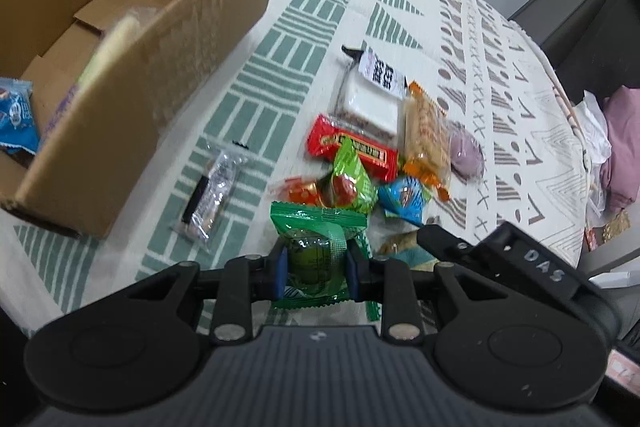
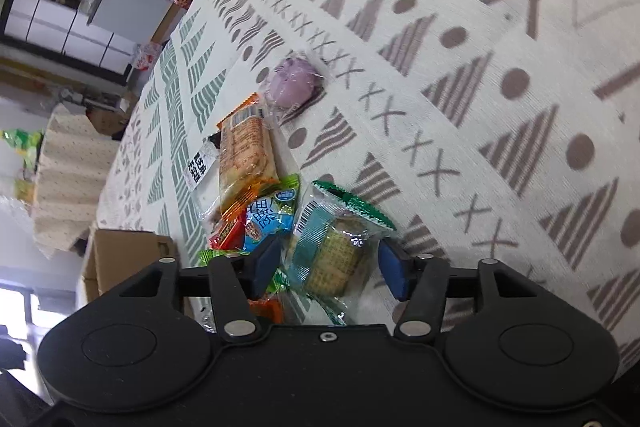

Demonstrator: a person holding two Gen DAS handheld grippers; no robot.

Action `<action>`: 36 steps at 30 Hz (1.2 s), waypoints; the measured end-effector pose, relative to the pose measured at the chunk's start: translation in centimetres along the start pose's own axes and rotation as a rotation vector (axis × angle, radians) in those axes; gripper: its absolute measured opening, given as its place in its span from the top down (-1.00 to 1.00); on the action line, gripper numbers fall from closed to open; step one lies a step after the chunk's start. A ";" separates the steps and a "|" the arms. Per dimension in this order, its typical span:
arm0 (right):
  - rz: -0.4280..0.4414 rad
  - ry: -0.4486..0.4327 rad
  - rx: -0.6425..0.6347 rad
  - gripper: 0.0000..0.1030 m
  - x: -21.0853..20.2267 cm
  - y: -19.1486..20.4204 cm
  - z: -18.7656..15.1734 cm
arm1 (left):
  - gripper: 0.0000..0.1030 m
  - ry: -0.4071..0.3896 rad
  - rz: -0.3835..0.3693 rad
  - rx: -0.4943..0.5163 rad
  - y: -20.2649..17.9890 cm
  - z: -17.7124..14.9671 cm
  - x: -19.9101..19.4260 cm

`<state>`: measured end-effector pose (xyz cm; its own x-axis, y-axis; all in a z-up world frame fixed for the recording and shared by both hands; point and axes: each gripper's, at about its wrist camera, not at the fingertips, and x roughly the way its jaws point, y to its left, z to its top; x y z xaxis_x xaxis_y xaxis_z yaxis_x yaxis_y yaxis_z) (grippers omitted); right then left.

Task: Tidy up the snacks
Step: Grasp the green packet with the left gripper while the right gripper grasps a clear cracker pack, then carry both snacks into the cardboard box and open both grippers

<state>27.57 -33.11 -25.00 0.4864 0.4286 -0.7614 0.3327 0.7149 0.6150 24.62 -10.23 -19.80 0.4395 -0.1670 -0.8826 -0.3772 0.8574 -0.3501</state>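
Left gripper (image 1: 316, 263) is clamping a green snack packet (image 1: 318, 251). Right gripper (image 2: 328, 259) is straddling a teal cake packet (image 2: 332, 247), jaws apart, pads not touching. Beyond, the snack pile (image 1: 376, 147) is lying on the patterned counter (image 1: 500, 115); the cardboard box (image 1: 140, 67) is sitting far left.

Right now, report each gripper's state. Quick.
Left gripper: closed on the green snack packet.
Right gripper: open, its pads on either side of the teal-wrapped cake packet, not clamped.
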 end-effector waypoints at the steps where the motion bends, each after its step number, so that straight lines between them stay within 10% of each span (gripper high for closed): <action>1: -0.012 -0.009 -0.025 -0.12 0.1 0.4 -0.1 | 0.47 -0.004 0.000 -0.001 0.1 0.1 -0.1; 14: -0.194 -0.039 -0.325 -0.34 1.8 4.4 -2.0 | 0.47 -0.029 0.015 -0.015 2.2 1.0 -0.9; 18: -0.246 -0.070 -0.381 -0.05 1.8 4.7 -2.5 | 0.47 -0.047 0.021 0.003 2.1 0.9 -1.5; 36: -0.083 -0.117 -0.284 0.11 -2.6 4.7 -2.9 | 0.47 -0.167 0.058 0.042 1.1 0.6 -6.4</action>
<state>25.51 -29.28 -20.69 0.5624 0.3073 -0.7676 0.1441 0.8778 0.4569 21.92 -7.89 -14.38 0.5484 -0.0363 -0.8354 -0.3732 0.8834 -0.2834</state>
